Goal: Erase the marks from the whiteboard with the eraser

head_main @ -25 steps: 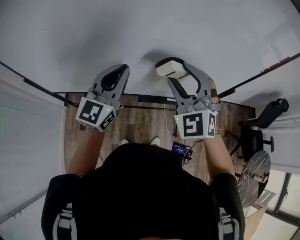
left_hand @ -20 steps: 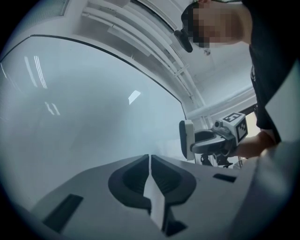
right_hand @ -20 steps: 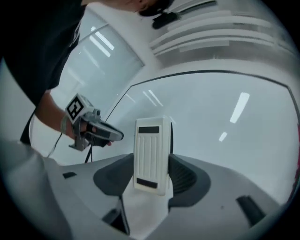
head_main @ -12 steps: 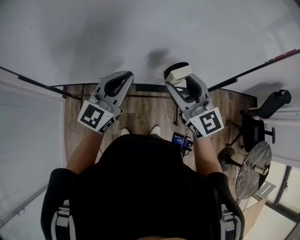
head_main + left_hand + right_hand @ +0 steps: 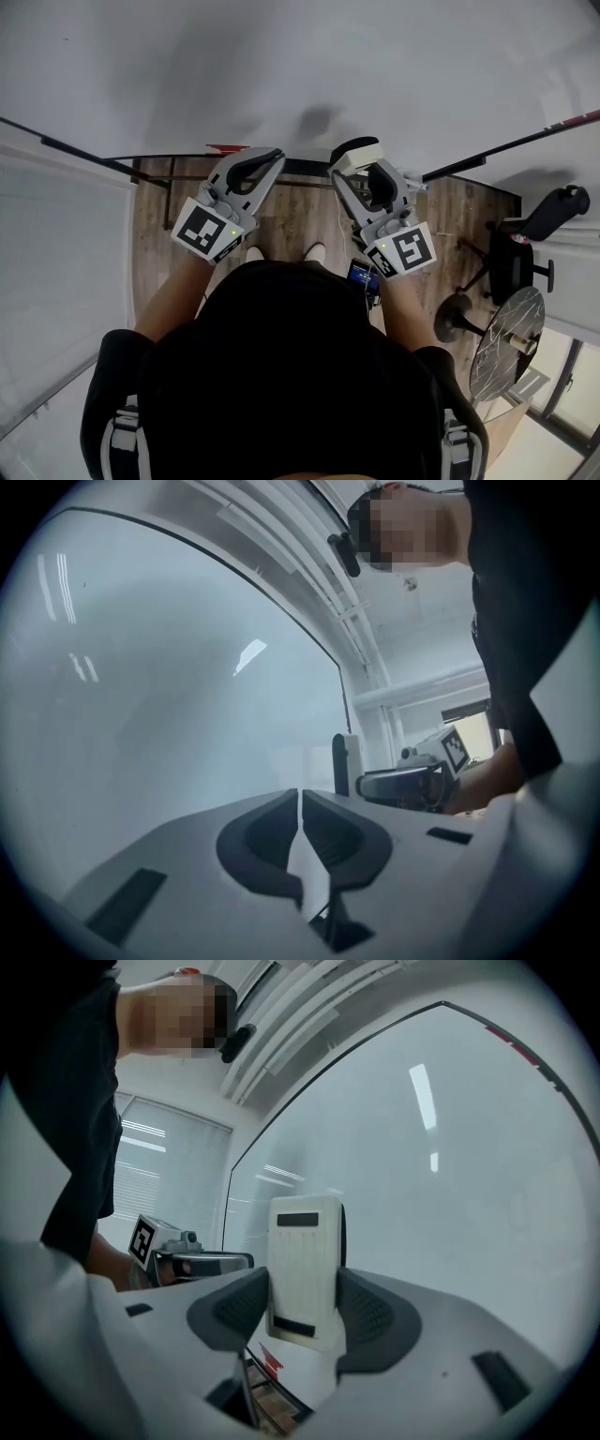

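Note:
The whiteboard (image 5: pixel 281 66) fills the top of the head view, and I see no clear marks on it. My right gripper (image 5: pixel 362 164) is shut on the white eraser (image 5: pixel 360 152), which it holds upright at the board's lower edge. In the right gripper view the eraser (image 5: pixel 302 1269) stands between the two dark pads, close to the board (image 5: pixel 450 1176). My left gripper (image 5: pixel 268 157) is shut and empty, just left of the eraser. Its jaws (image 5: pixel 300 803) meet in front of the board (image 5: pixel 141 686), with the eraser (image 5: pixel 345 761) beyond them.
A red marker (image 5: pixel 225 148) lies on the board's ledge near the left gripper, and a blue-tipped marker (image 5: pixel 419 185) lies by the right one. Below is a wooden floor (image 5: pixel 291 225). A black chair (image 5: pixel 525 253) and a round table (image 5: pixel 506 342) stand at right.
Both grippers have come down the board to its lower edge. The right gripper brought the eraser down with it, and the left stayed shut beside it.

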Tool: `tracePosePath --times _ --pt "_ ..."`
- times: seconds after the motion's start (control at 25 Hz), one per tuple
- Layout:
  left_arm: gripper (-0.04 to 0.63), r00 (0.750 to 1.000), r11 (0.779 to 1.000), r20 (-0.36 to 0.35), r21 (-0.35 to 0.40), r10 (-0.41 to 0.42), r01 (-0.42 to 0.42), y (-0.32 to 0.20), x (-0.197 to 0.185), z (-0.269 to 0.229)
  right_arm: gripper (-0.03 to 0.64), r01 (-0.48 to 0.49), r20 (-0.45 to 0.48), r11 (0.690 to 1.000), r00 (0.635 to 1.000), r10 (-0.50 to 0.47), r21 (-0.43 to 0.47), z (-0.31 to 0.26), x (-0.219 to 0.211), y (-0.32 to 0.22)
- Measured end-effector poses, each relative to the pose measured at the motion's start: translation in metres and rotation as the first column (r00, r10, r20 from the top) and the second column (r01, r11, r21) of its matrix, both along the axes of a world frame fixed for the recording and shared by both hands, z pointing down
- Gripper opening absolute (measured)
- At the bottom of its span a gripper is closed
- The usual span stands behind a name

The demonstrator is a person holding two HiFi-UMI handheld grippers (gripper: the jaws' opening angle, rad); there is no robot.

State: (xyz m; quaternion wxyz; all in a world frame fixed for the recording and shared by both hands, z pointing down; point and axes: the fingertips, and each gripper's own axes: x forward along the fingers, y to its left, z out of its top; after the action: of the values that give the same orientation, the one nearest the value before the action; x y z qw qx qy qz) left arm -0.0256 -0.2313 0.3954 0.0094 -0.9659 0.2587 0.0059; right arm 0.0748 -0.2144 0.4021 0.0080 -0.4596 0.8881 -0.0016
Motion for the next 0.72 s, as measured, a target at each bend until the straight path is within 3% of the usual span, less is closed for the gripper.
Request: tracePosePath --times 0.72 --pt "0.017 1.0 1.0 0.007 -0.016 0.024 -0.024 0.0034 0.0104 0.0013 0.23 0.001 -0.017 1.0 1.0 -0.001 0.029 -0.008 -0.0001 -0.0014"
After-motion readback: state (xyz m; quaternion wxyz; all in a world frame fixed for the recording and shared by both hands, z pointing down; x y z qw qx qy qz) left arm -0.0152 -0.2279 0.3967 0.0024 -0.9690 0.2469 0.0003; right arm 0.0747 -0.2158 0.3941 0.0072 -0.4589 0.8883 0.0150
